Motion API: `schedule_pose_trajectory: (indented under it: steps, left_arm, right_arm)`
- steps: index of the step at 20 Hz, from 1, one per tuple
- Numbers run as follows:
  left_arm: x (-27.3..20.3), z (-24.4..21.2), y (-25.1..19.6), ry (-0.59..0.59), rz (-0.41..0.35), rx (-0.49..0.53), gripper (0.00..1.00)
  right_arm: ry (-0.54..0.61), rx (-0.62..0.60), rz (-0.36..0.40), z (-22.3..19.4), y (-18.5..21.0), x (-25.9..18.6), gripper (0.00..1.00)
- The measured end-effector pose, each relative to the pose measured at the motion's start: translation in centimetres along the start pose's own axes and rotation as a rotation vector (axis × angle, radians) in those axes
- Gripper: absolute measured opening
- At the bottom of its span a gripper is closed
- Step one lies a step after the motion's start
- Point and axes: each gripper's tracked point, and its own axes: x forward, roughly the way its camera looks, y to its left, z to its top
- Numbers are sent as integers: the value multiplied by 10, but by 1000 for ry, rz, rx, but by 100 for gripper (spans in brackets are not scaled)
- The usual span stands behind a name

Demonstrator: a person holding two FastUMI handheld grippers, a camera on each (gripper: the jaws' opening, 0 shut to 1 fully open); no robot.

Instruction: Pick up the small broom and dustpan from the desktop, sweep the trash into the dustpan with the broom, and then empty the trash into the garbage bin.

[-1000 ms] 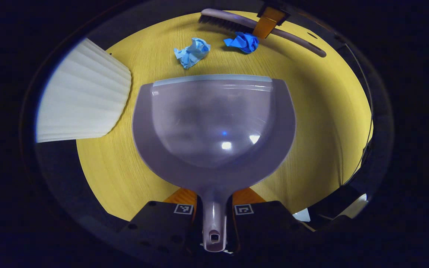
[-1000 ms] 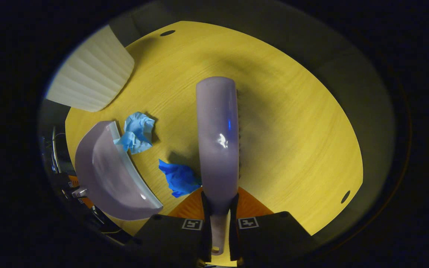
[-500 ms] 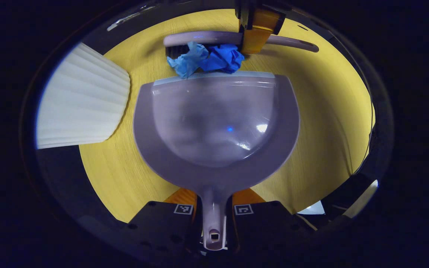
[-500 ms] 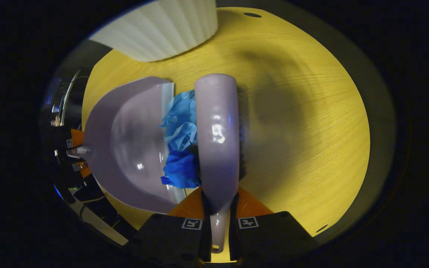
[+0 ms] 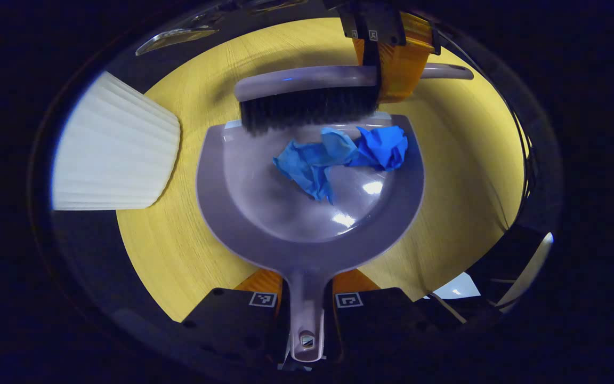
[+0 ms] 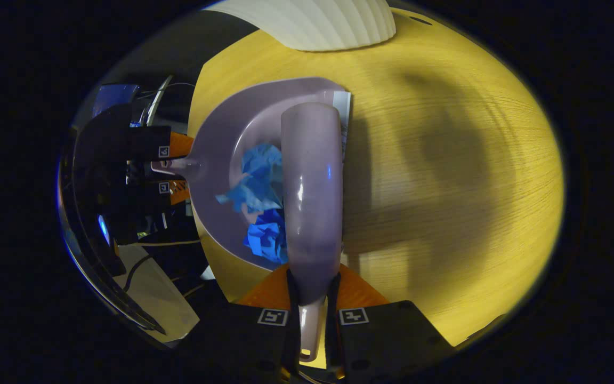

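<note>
My left gripper (image 5: 306, 298) is shut on the handle of the lilac dustpan (image 5: 264, 213), which lies on the yellow table (image 5: 168, 245). Two crumpled blue paper balls (image 5: 339, 154) sit inside the pan near its lip. The lilac broom (image 5: 307, 90) hovers over the pan's front edge, its dark bristles pointing down. My right gripper (image 6: 312, 314) is shut on the broom's handle (image 6: 312, 213). In the right gripper view the broom's back lies across the dustpan (image 6: 221, 160), with the paper balls (image 6: 261, 213) just left of it and the left gripper (image 6: 166, 168) on the pan's handle.
A white ribbed bin (image 5: 115, 149) stands on the table to the left of the pan; it is at the top in the right gripper view (image 6: 317, 21). Cables and a pale sheet (image 6: 152, 298) lie beyond the table's edge.
The broom swept toward the dustpan and pushed both blue paper balls from the tabletop over the lip into the pan. The broom then lifted slightly above the pan's edge.
</note>
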Motion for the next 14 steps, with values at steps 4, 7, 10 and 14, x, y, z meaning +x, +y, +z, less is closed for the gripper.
schedule_pose_trajectory:
  steps: [4,7,10,14]
  left_arm:
    - [-17,5,6,-114,5,-50,23]
    - [-27,7,12,-182,28,-53,25]
    - [-45,9,25,-239,74,-21,26]
    - [-52,21,36,-342,132,-42,23]
  right_arm:
    - [-194,89,7,4,-8,-23,20]
    - [-326,134,-12,-4,-11,-37,20]
    - [-513,202,-15,-9,-7,-50,20]
    - [-687,235,-51,-41,-18,-52,19]
